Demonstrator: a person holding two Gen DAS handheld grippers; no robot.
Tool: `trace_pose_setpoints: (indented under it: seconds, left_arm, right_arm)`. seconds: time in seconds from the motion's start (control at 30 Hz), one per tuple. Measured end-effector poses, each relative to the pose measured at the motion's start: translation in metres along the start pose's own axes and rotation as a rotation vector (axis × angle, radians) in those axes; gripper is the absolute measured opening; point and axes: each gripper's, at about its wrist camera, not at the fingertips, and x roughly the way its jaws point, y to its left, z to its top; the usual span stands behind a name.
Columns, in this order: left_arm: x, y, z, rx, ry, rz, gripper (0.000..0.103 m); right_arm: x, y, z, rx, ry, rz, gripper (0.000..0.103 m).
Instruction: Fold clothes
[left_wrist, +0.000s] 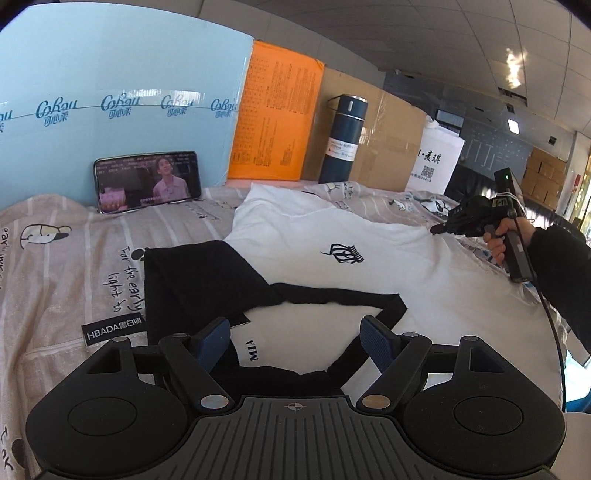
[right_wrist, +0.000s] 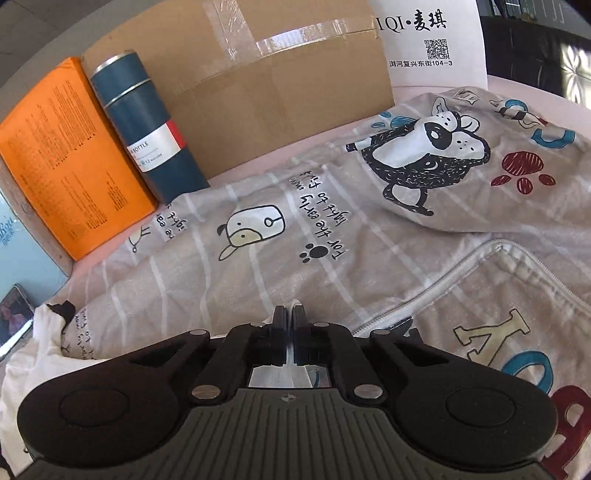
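Observation:
A white T-shirt (left_wrist: 369, 236) with black collar, black sleeve and a small black crown print lies spread on the bed. My left gripper (left_wrist: 297, 332) is open, its blue pads (left_wrist: 376, 341) either side of the black collar (left_wrist: 332, 295) and the "MIA" label. My right gripper (right_wrist: 289, 314) is shut on a white edge of the shirt (right_wrist: 295, 303); it also shows at the right of the left wrist view (left_wrist: 437, 229), at the shirt's far side. A white part of the shirt (right_wrist: 40, 332) lies at the lower left of the right wrist view.
A grey striped cartoon bedsheet (left_wrist: 74, 266) covers the bed. Against the back stand a light blue box (left_wrist: 110, 92), a phone (left_wrist: 147, 186) playing video, an orange box (left_wrist: 275, 122), a dark blue bottle (left_wrist: 341, 140), a cardboard box (right_wrist: 280, 81) and a white bag (left_wrist: 436, 158).

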Motion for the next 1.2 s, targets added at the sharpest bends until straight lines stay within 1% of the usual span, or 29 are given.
trace_pose_setpoints:
  seconds: [0.1,0.13,0.17,0.2,0.27,0.33,0.4,0.43,0.53,0.63,0.73,0.83,0.93,0.97,1.03,1.1,1.13,1.17,1.2]
  left_arm:
    - [0.000,0.003,0.000,-0.013,0.000,0.015,0.079]
    - [0.000,0.004,0.000,-0.019,0.002,0.023,0.079]
    - [0.000,0.005,0.000,-0.023,0.004,0.037,0.079]
    - [0.000,0.005,0.001,-0.024,0.006,0.056,0.079]
    - [0.000,0.006,0.001,-0.026,0.013,0.095,0.079]
    - [0.003,0.007,0.001,-0.018,0.030,0.141,0.079]
    - [0.004,0.007,0.001,-0.009,0.039,0.164,0.079]
    - [0.004,0.006,0.000,-0.002,0.040,0.169,0.079]
    - [0.003,0.005,0.000,0.012,0.036,0.169,0.079]
    - [0.003,0.004,0.000,0.013,0.035,0.164,0.079]
    - [0.002,0.004,0.000,0.015,0.032,0.162,0.079]
    - [0.001,0.002,0.000,0.021,0.027,0.160,0.079]
    - [0.002,0.000,0.000,0.030,0.030,0.157,0.079]
    - [0.002,-0.001,0.000,0.034,0.030,0.157,0.079]
    - [0.002,-0.002,-0.001,0.042,0.030,0.157,0.079]
    - [0.002,-0.003,-0.001,0.048,0.033,0.157,0.079]
    - [0.002,-0.003,-0.001,0.048,0.035,0.161,0.079]
    - [0.002,-0.003,-0.001,0.047,0.037,0.167,0.079]
    - [0.001,-0.003,-0.001,0.049,0.038,0.177,0.079]
  right_arm:
    - [0.002,0.000,-0.001,-0.017,-0.018,-0.011,0.004]
    - [-0.001,0.000,0.000,-0.021,-0.026,-0.021,0.007]
    - [-0.008,0.001,0.001,-0.024,-0.043,-0.038,0.013]
    - [-0.018,0.000,0.002,-0.018,-0.061,-0.031,0.017]
    - [-0.041,-0.001,0.002,-0.008,-0.098,-0.012,0.032]
    - [-0.074,0.000,-0.006,-0.015,-0.147,0.049,0.038]
    - [-0.108,0.001,-0.022,-0.049,-0.183,0.086,0.049]
    - [-0.125,0.001,-0.032,-0.068,-0.200,0.093,0.051]
    - [-0.171,-0.003,-0.070,-0.109,-0.243,0.108,0.051]
    - [-0.202,-0.009,-0.106,-0.127,-0.242,0.137,0.051]
    - [-0.216,-0.013,-0.136,-0.149,-0.208,0.126,0.050]
    - [-0.222,-0.027,-0.160,-0.102,-0.173,0.082,0.050]
    - [-0.229,-0.043,-0.180,-0.027,-0.159,0.052,0.056]
    - [-0.231,-0.047,-0.185,-0.006,-0.154,0.041,0.056]
    - [-0.234,-0.051,-0.197,0.028,-0.142,0.047,0.055]
    - [-0.237,-0.052,-0.207,0.054,-0.130,0.068,0.036]
    - [-0.240,-0.051,-0.211,0.057,-0.136,0.067,0.017]
    - [-0.243,-0.051,-0.215,0.061,-0.142,0.067,0.008]
    - [-0.245,-0.050,-0.218,0.064,-0.148,0.067,0.007]
